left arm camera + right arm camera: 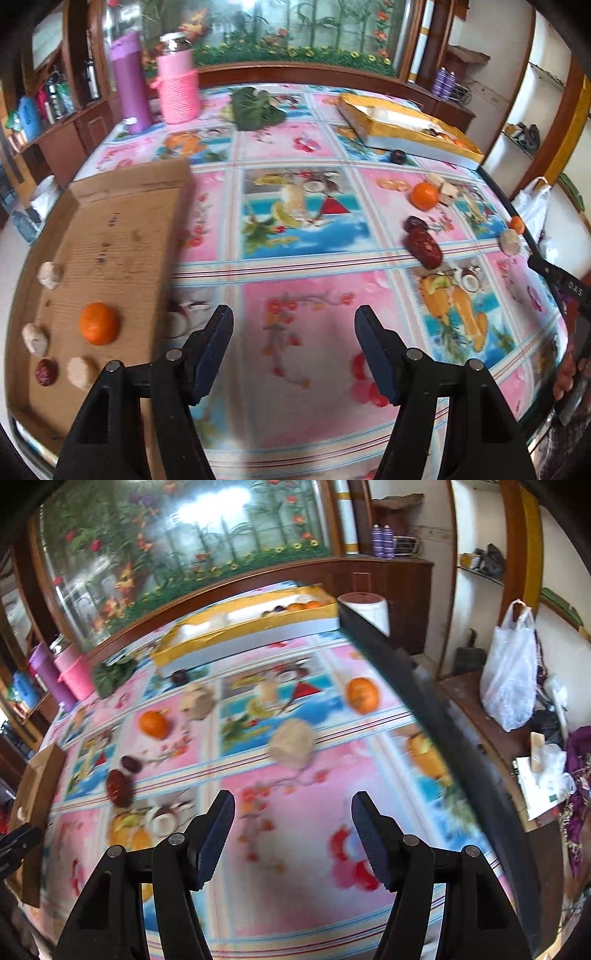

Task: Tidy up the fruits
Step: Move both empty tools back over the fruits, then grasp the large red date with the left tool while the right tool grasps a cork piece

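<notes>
My left gripper (293,325) is open and empty above the patterned tablecloth. To its left a flat cardboard tray (110,236) holds an orange (99,324), a red date (45,372) and three beige pieces (50,275). Loose on the cloth to the right lie an orange (424,195), two red dates (423,245) and a beige piece (510,242). My right gripper (293,808) is open and empty. Ahead of it lie a beige piece (291,747), two oranges (362,695) (153,723) and red dates (119,782).
A yellow box (406,127) with fruit inside stands at the far right of the table, a dark plum (398,157) before it. A purple bottle (131,83), a pink jar (177,86) and green leaves (255,107) stand at the back. The table edge (424,686) runs along the right.
</notes>
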Tool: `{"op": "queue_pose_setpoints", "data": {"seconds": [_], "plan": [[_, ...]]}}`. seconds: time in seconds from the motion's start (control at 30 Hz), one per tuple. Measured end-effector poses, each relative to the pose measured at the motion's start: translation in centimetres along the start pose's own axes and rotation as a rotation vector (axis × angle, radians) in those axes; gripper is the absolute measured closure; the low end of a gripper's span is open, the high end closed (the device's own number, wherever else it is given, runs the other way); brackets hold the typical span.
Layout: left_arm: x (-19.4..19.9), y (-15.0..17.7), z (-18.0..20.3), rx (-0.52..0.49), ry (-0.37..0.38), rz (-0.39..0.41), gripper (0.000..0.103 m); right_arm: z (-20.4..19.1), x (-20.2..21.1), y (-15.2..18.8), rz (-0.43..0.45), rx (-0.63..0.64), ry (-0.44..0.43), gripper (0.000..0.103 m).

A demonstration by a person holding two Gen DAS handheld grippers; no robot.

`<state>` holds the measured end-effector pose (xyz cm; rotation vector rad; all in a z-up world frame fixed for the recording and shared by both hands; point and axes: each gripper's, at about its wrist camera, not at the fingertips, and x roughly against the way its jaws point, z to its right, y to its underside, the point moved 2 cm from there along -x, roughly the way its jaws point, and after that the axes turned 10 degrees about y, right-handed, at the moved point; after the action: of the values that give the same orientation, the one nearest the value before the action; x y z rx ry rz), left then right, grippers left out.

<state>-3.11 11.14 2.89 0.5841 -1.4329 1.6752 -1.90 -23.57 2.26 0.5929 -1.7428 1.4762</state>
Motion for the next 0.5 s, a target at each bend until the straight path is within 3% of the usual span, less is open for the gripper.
{"op": "queue_pose_setpoints", "data": {"seconds": [0.23, 0.5], "plan": [[-2.9, -1.8, 4.1, -0.031, 0.126, -0.03, 0.036, 1.0, -2.5, -3.1, 0.008, 0.002, 0.031, 0.033], [-8.1, -4.0, 8.0, -0.09, 0.166, -0.092, 0.036, -1.6, -5.5, -3.6, -0.051, 0.027, -0.018, 0.034]]}}
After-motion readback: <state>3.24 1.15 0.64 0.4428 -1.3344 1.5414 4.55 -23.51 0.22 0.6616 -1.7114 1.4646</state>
